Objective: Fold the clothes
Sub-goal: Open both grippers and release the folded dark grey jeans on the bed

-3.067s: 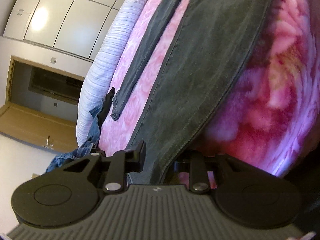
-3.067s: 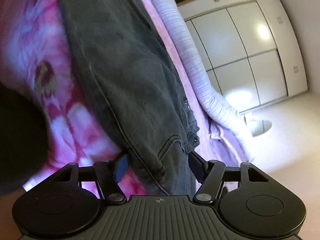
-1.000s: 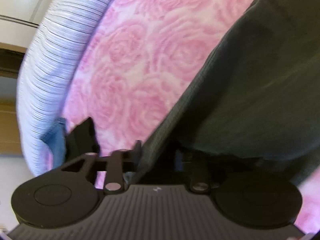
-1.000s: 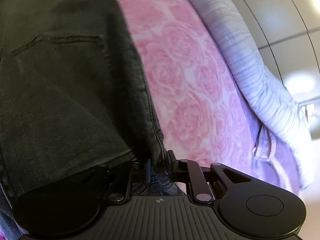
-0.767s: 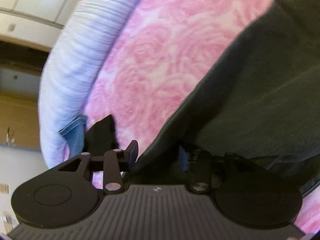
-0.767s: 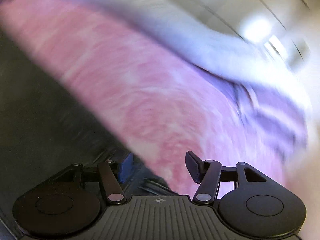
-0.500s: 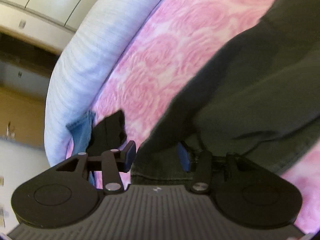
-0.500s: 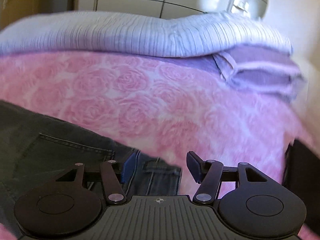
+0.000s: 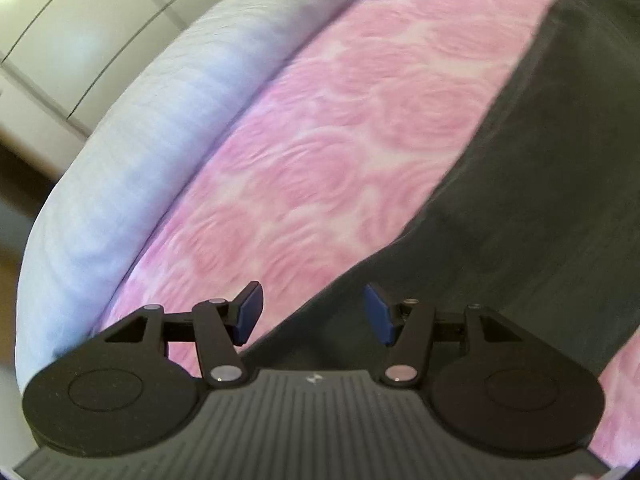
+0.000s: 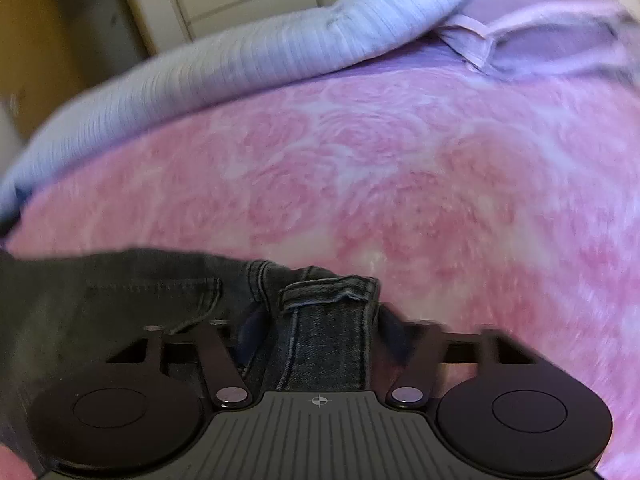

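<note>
Dark grey jeans (image 9: 532,208) lie spread on the pink rose blanket (image 9: 320,128). In the left wrist view my left gripper (image 9: 313,314) hovers over the jeans' near edge. Its jaws are opening and nothing is pinched between them. In the right wrist view the jeans' waistband (image 10: 328,320) stands bunched between the fingers of my right gripper (image 10: 322,334). Those jaws are closing, and the denim fills the gap and touches both pads. The rest of the jeans (image 10: 100,292) runs off to the left.
A pale striped duvet (image 10: 240,56) is rolled along the far side of the blanket (image 10: 440,184). A folded lilac cloth (image 10: 540,28) lies at the far right. Pale cupboard doors (image 9: 60,40) stand behind the bed.
My left gripper let go of the jeans, widened and rose back from them. My right gripper let go, rolled upright, opened wide, and now closes around the waistband.
</note>
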The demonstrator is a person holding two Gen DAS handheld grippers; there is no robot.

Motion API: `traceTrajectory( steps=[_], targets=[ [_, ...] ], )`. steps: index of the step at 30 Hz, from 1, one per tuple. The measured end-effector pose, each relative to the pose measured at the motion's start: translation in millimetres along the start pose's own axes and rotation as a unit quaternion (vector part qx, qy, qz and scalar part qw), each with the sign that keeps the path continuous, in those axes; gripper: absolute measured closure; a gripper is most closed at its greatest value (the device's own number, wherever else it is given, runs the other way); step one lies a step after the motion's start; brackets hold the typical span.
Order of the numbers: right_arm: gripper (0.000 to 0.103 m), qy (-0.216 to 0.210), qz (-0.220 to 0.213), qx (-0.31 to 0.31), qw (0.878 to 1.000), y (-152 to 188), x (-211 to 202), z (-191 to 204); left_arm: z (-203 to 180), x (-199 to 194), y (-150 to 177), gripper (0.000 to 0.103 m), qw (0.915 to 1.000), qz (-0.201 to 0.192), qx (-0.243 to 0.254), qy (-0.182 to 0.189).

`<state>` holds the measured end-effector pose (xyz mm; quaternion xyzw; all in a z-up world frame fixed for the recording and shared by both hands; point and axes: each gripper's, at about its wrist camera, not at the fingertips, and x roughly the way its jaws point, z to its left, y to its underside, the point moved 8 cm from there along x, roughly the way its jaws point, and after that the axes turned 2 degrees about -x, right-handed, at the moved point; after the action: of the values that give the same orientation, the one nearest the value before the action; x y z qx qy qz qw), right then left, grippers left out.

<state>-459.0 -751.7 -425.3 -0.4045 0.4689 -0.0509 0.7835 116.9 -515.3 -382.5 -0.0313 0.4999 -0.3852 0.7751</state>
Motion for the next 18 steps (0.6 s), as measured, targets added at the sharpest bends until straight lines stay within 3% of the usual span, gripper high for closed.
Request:
traceTrajectory(
  steps=[1, 3, 6, 8, 11, 13, 14, 18],
  targets=[
    [0.076, -0.002, -0.009, -0.004, 1.0, -2, -5, 2, -6, 5, -4, 0.05, 0.9999, 0.003, 0.014, -0.001],
    [0.083, -0.004, -0.031, -0.013, 0.999, -9, -16, 7, -15, 13, -7, 0.05, 0.9993, 0.009, 0.036, -0.008],
    [0.084, 0.003, -0.075, -0.016, 0.997, -30, -28, 11, -12, 22, -1, 0.05, 0.9986, 0.028, 0.038, -0.026],
    [0.083, 0.023, -0.042, -0.017, 0.999, -29, -9, 10, -4, 21, 10, 0.05, 0.9983, 0.04, 0.024, -0.036],
    [0.07, 0.063, -0.007, -0.035, 0.997, -22, 6, 10, 15, 12, 33, 0.05, 0.9969, 0.055, 0.003, -0.056],
    [0.049, 0.096, -0.008, -0.036, 0.995, -22, 1, 11, 33, -1, 50, 0.05, 0.9955, 0.059, -0.015, -0.073],
    [0.045, 0.114, -0.013, -0.039, 0.993, -23, -5, 12, 44, -9, 60, 0.05, 0.9942, 0.06, -0.029, -0.084],
    [0.039, 0.203, -0.045, -0.111, 0.972, -26, -38, 39, 80, -43, 99, 0.041, 0.9878, 0.063, -0.077, -0.12]
  ],
)
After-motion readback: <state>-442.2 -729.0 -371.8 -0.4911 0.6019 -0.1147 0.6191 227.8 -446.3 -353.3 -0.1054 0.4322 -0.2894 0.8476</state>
